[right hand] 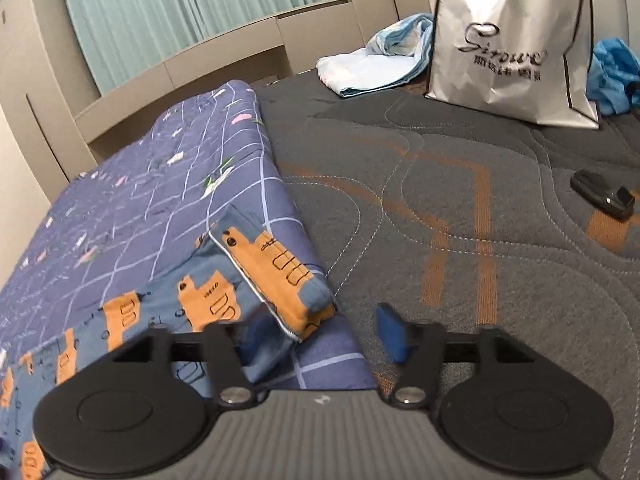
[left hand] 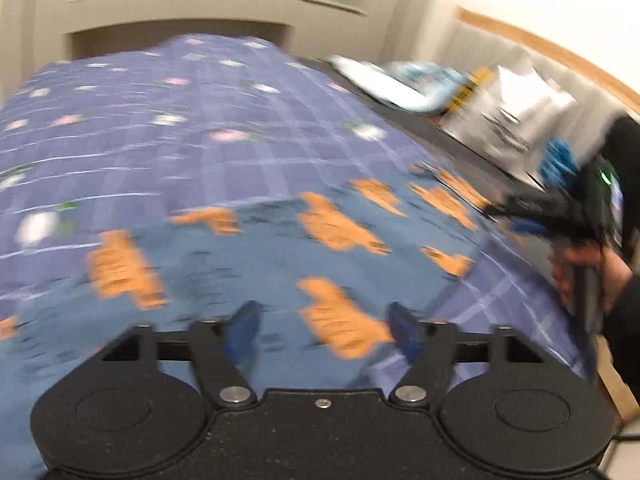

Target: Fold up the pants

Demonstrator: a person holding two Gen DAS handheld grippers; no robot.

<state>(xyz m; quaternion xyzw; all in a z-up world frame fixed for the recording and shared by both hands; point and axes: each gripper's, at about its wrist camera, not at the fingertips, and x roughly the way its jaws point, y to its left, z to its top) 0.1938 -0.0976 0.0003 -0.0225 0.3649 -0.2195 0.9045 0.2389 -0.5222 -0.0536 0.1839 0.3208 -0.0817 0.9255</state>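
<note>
The pants (left hand: 280,264) are blue with orange truck prints and lie on a purple checked quilt (left hand: 160,120); the left wrist view is blurred. My left gripper (left hand: 322,330) is open just above the pants' near part. In the right wrist view a corner of the pants (right hand: 276,272) is folded up at the quilt's right edge (right hand: 224,168). My right gripper (right hand: 324,334) is open, with that corner just beyond its blue fingers (right hand: 392,332). The right gripper also shows in the left wrist view (left hand: 560,208), held by a hand.
A grey quilted mattress (right hand: 460,208) stretches to the right. On it stand a white shopping bag (right hand: 512,40), a light blue cloth (right hand: 376,60), a blue bundle (right hand: 616,76) and a small black device (right hand: 604,196). A beige headboard (right hand: 200,56) and curtain stand behind.
</note>
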